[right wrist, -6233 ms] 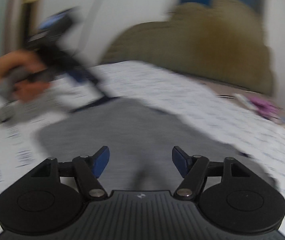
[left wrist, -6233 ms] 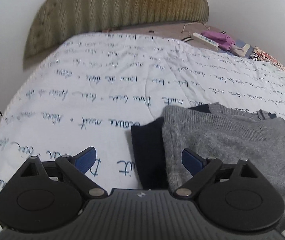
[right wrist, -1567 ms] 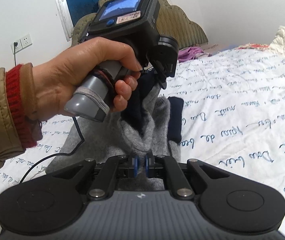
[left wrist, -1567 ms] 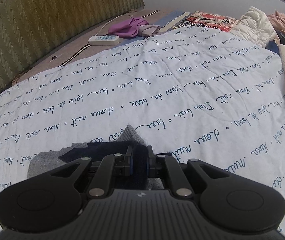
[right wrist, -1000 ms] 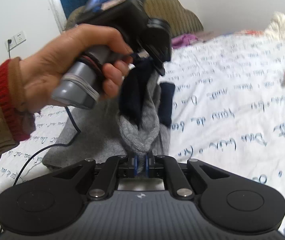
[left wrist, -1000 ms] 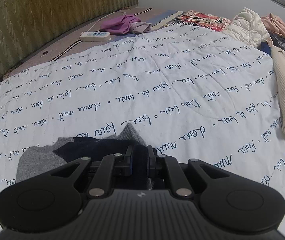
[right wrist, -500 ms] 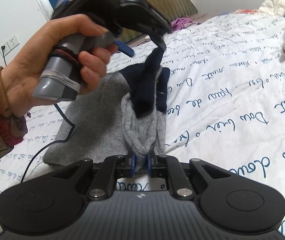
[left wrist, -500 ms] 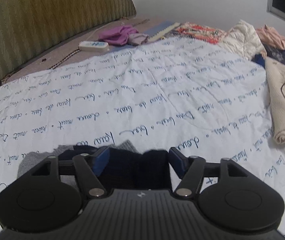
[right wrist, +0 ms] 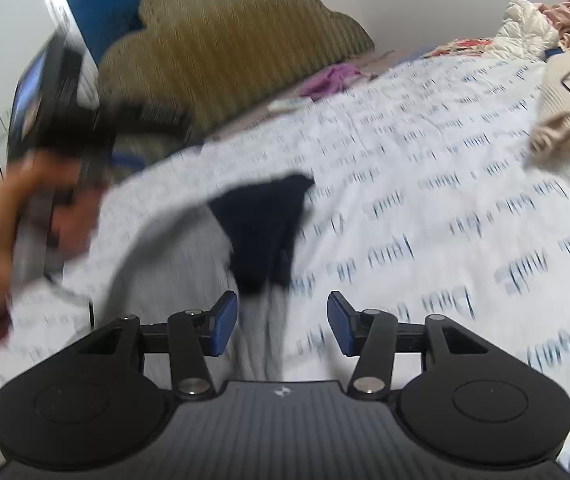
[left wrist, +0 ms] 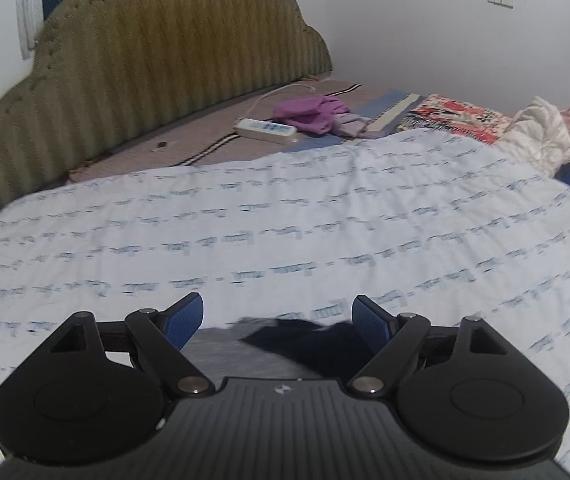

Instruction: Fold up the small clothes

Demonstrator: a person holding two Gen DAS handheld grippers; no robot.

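A small grey knit garment (right wrist: 181,264) with a dark navy part (right wrist: 265,232) lies on the white quilt (right wrist: 425,184). In the left wrist view its grey body (left wrist: 221,356) and navy part (left wrist: 297,340) lie just below my open left gripper (left wrist: 277,320), which holds nothing. My right gripper (right wrist: 283,322) is open and empty just above the garment's near end. The hand-held left gripper (right wrist: 65,120) shows blurred at the left of the right wrist view, raised off the garment.
An olive padded headboard (left wrist: 145,72) stands at the back. A white power strip (left wrist: 265,128) and purple cloth (left wrist: 309,112) lie near it. A cream knit garment (right wrist: 565,112) and a pile of clothes (left wrist: 545,136) lie at the right edge of the bed.
Both grippers have opened and let go of the garment, which now lies on the quilt. The left gripper has lifted up and away; both views are blurred by motion.
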